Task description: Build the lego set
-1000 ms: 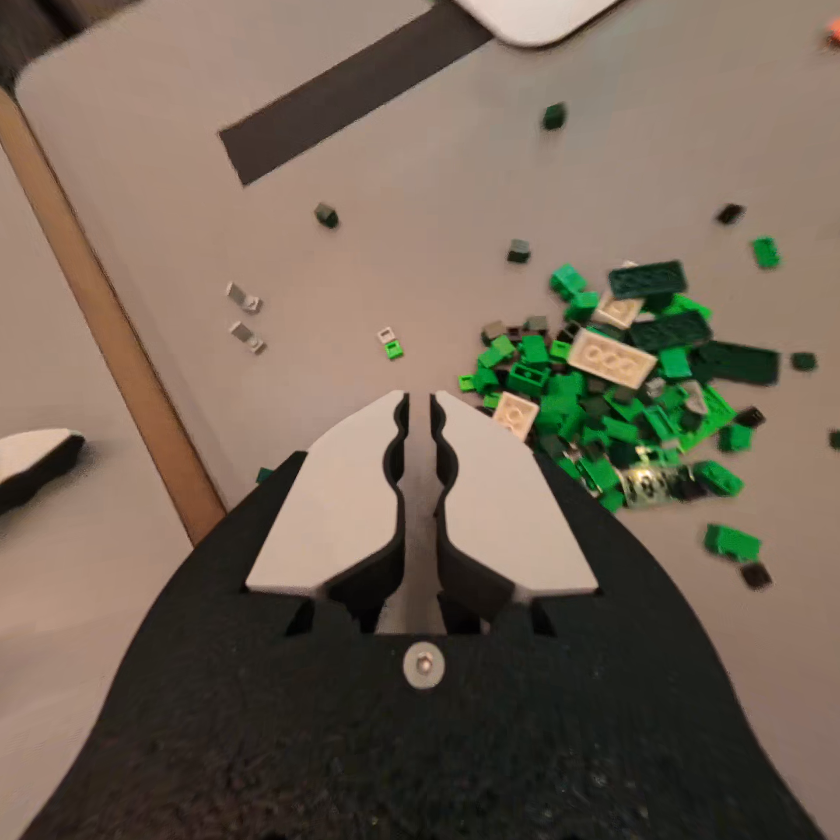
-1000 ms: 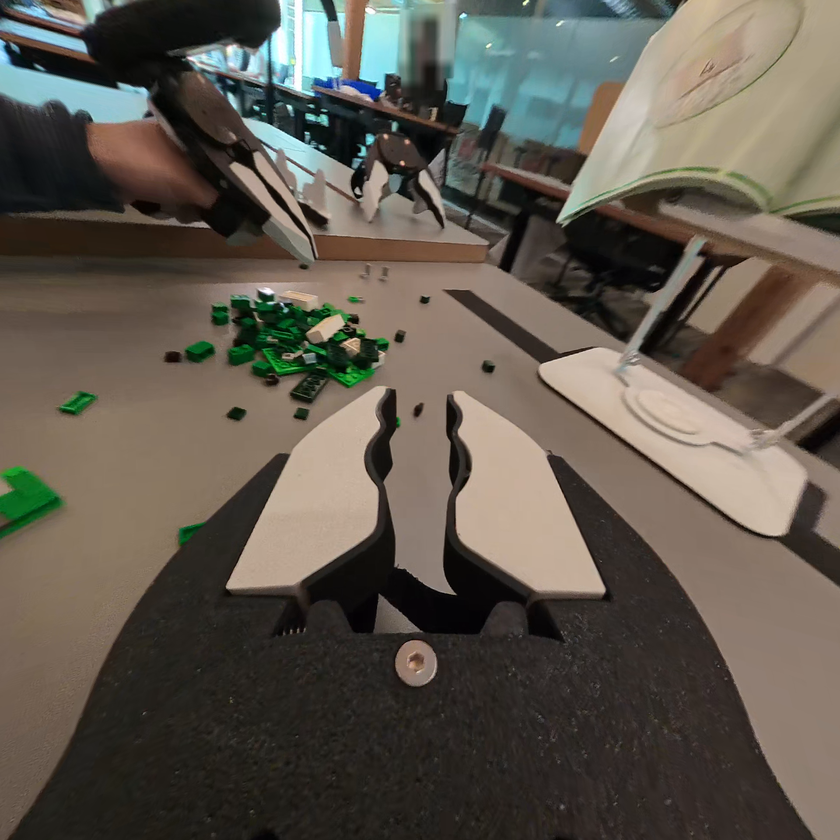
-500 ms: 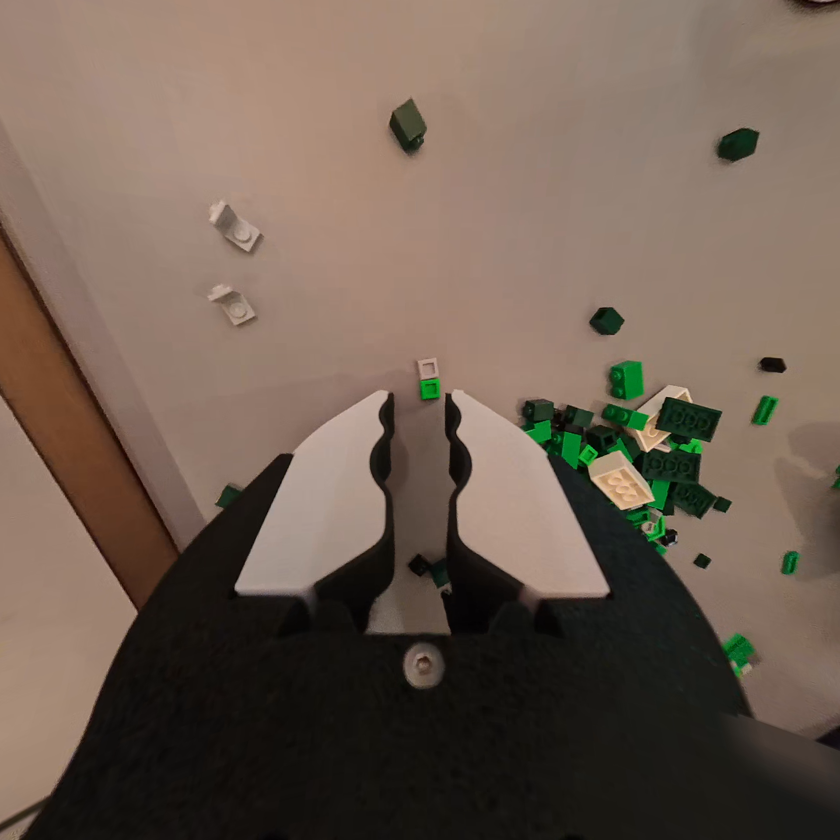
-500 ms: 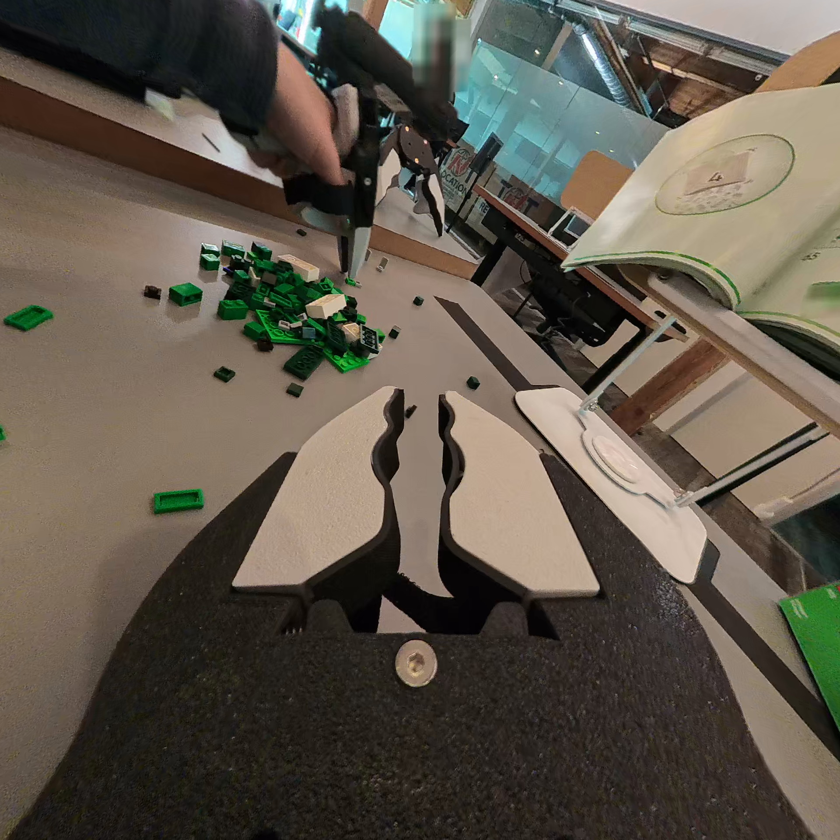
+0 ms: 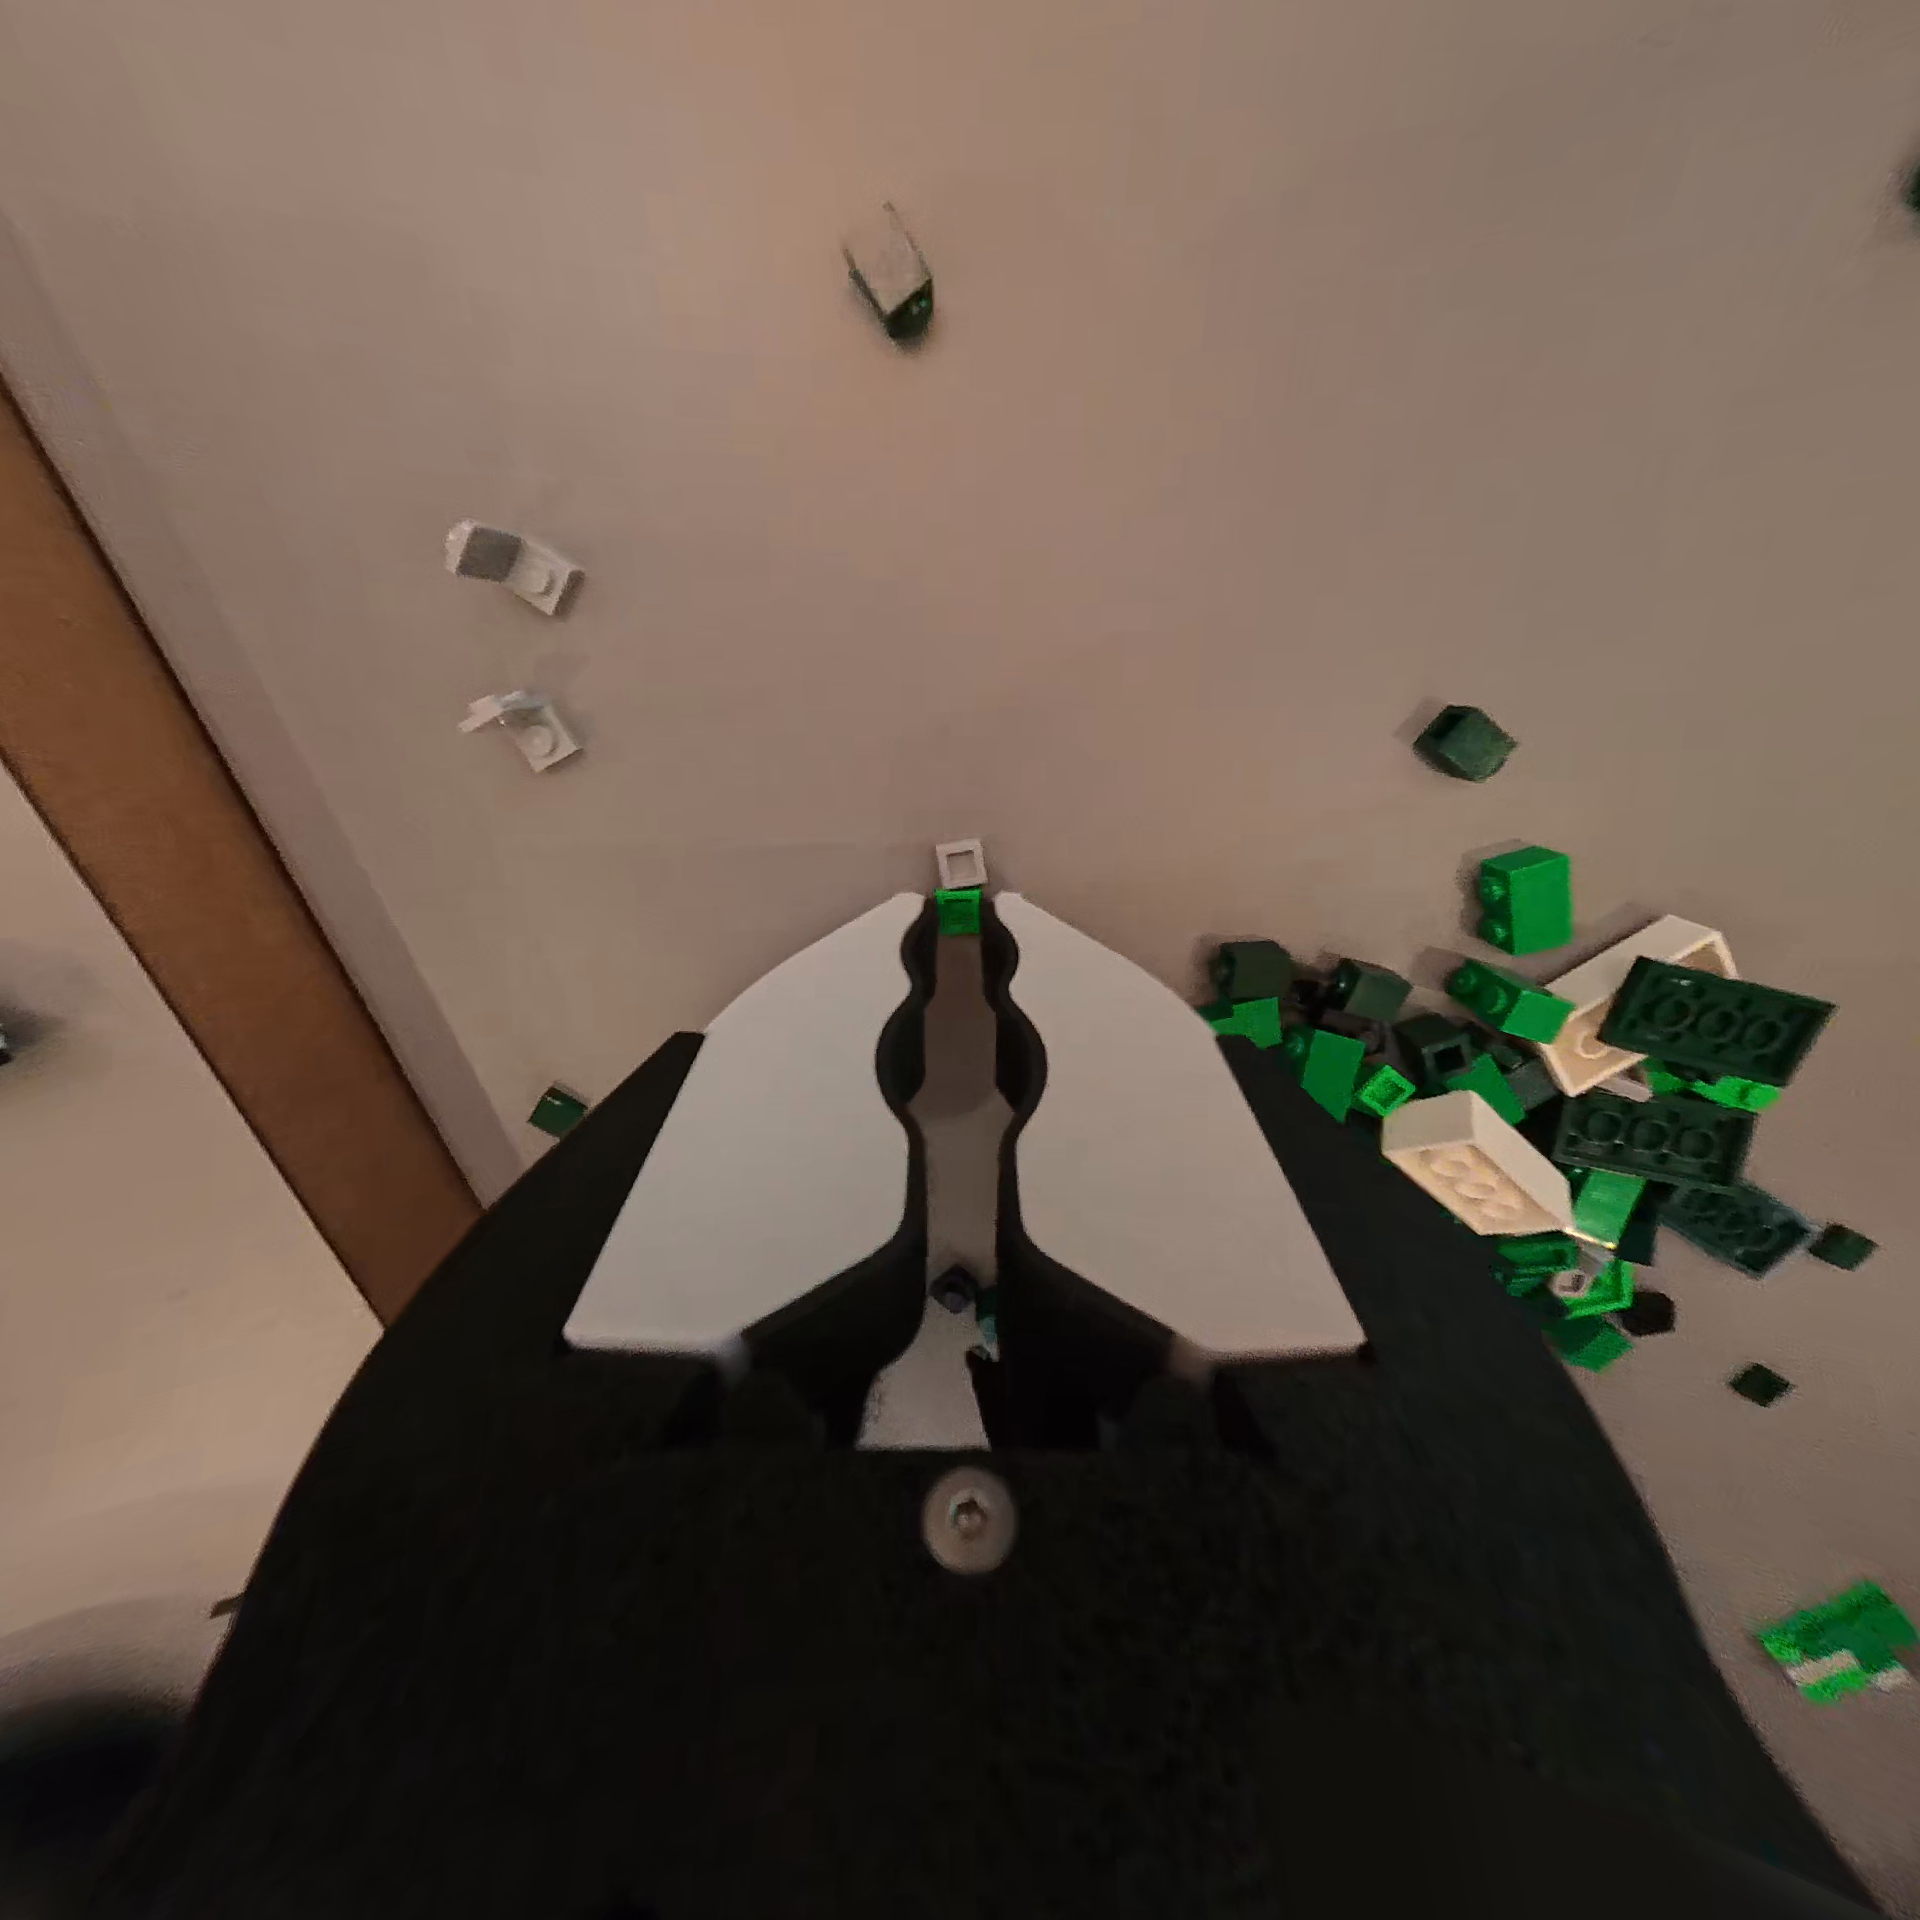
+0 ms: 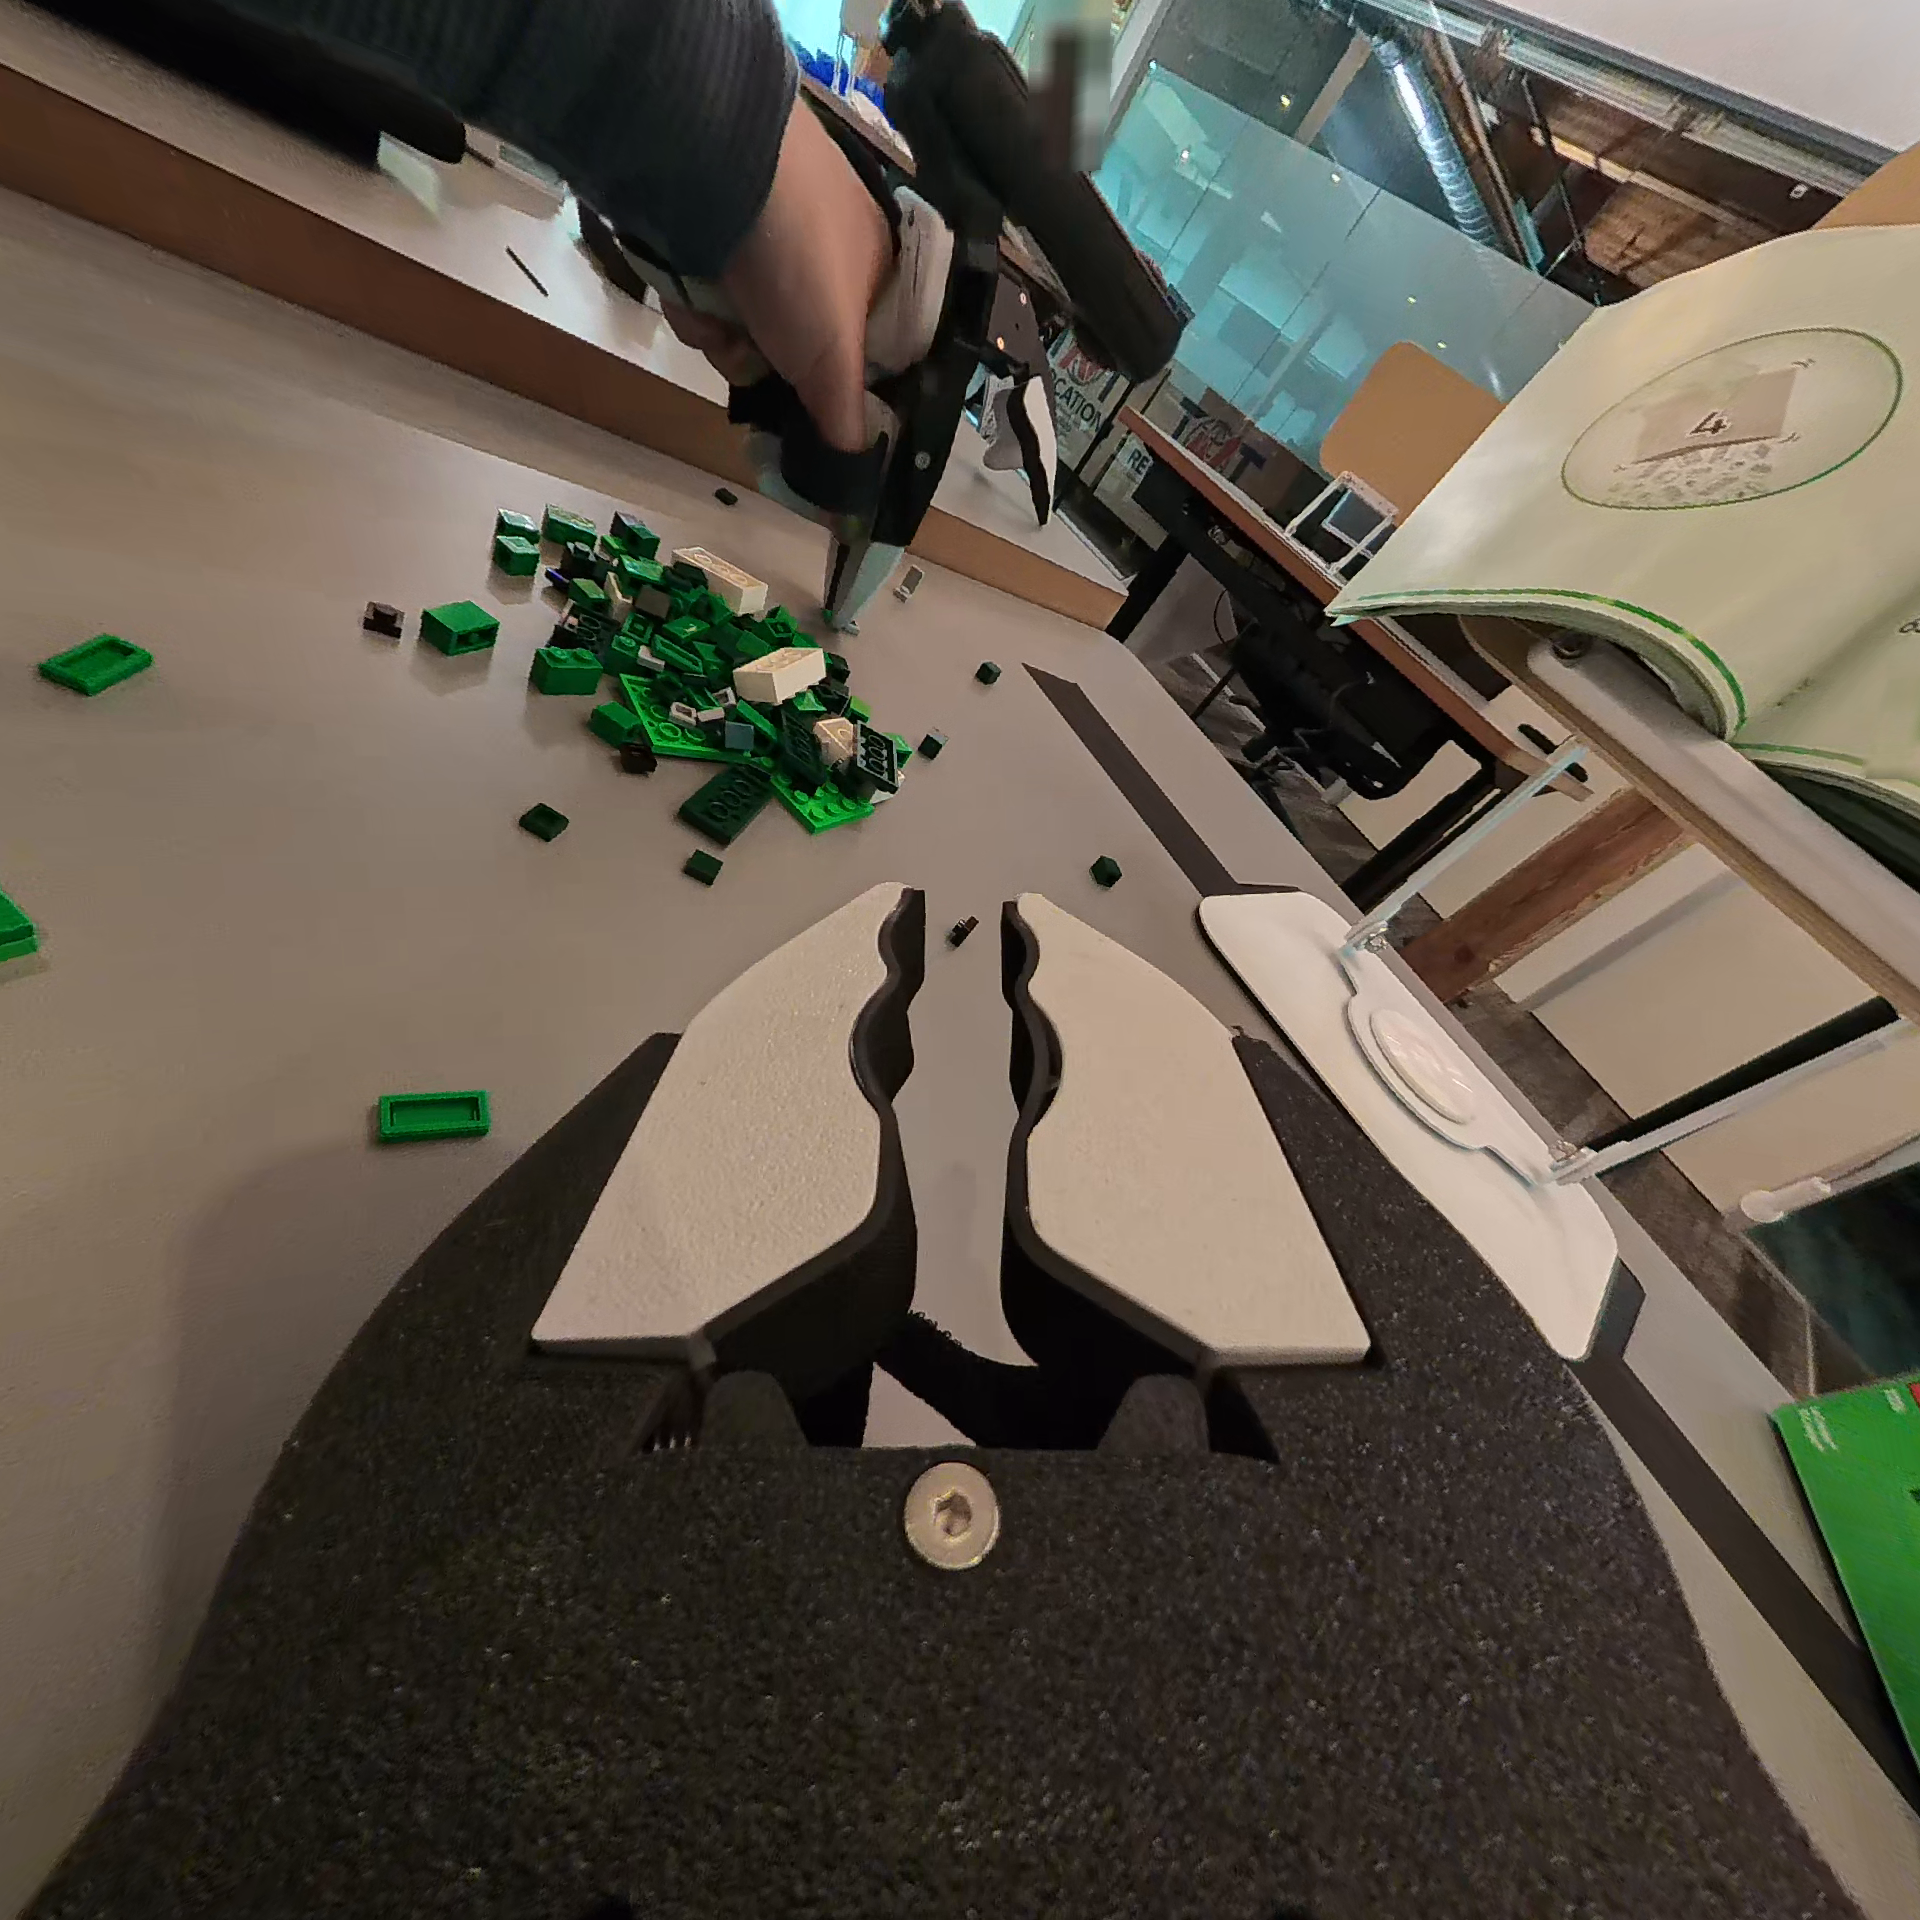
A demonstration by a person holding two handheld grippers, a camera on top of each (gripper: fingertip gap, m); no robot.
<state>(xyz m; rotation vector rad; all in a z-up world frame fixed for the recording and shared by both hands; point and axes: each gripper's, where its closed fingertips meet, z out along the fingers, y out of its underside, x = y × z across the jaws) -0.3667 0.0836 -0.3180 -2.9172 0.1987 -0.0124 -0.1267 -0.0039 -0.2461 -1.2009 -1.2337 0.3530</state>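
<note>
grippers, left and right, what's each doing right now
Left gripper: tips at a small green piece on the table; cannot tell if it is gripped.
Right gripper: open, holding nothing.

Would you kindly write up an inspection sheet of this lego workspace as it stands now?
Surface: grey table, dark stripe.
Job's things: lego pile; small bright green piece with a grey square piece just beyond.
Clutter: two grey brackets, stray green bricks, green booklet corner.
Grippers: left hand-held gripper tips bracket the green piece, contact unclear; right hand-held gripper open, empty.
Cables: nothing seen.
Surroundings: instruction book on stand, desks.
</note>
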